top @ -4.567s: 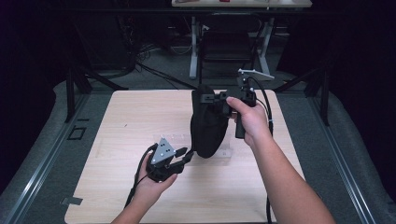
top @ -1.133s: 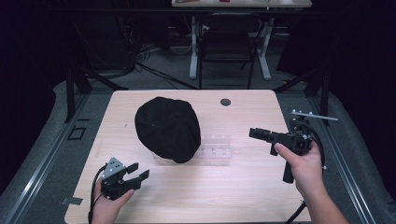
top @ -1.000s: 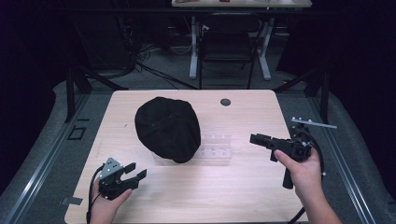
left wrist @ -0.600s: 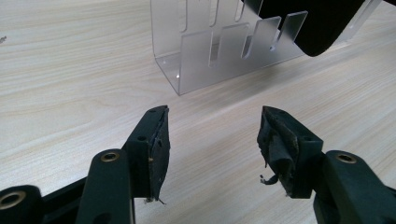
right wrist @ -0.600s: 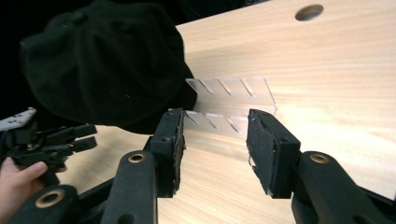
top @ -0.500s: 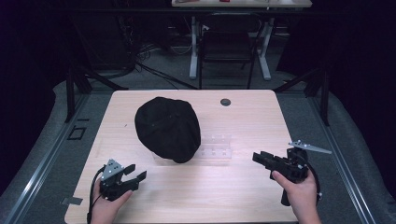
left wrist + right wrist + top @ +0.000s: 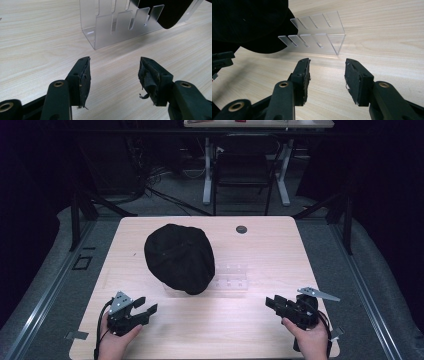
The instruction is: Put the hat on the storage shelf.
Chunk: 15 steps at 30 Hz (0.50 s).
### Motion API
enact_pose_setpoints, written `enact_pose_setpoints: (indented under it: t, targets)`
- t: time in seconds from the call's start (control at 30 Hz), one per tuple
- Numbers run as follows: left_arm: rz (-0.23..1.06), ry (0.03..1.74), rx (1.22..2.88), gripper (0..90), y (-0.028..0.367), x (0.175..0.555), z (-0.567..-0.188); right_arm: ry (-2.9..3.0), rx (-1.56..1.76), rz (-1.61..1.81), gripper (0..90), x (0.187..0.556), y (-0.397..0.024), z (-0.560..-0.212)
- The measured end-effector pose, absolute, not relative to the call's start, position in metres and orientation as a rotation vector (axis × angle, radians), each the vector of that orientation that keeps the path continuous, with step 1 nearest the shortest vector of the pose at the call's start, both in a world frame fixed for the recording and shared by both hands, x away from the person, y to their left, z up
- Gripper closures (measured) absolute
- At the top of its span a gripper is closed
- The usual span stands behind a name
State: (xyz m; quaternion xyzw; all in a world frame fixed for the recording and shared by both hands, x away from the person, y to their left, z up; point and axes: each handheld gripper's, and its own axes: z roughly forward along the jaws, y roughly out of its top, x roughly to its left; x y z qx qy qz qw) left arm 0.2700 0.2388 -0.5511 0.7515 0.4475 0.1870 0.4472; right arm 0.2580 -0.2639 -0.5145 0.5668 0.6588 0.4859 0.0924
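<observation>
Matt black cloth cap [image 7: 179, 258], clear plastic rack [image 7: 231, 275]

Bare table [image 7: 210, 320] lies open between both claws; black cap [image 7: 179, 257] on clear rack [image 7: 232, 276] blocks the middle

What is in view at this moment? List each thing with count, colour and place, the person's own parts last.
Cap: one, black, mid-table, draped over the left end of the stand.
Slotted stand: one, clear acrylic, mid-table, right part sticking out from under the cap.
Round grommet: one, dark, far edge of the table.
Table: one, light wood.
Chair: one, dark, on the floor beyond the table.
Desk legs: white, behind the chair.
Left gripper: one, black, near left corner, jaws open with nothing between them.
Right gripper: one, black, near right corner; jaws have just been opening, with nothing between them.
Hands: two, at the near edge, one holding each gripper.
</observation>
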Motion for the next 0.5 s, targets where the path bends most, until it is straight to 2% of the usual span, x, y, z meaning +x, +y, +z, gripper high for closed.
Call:
enact_pose_setpoints:
  t: [0.5]
  targets:
    - [0.476, 1.073, 1.886, 44.2, 0.227, 0.27, -0.553, 1.904, 1.696, 1.409, 51.8, 0.256, -0.268, -0.545]
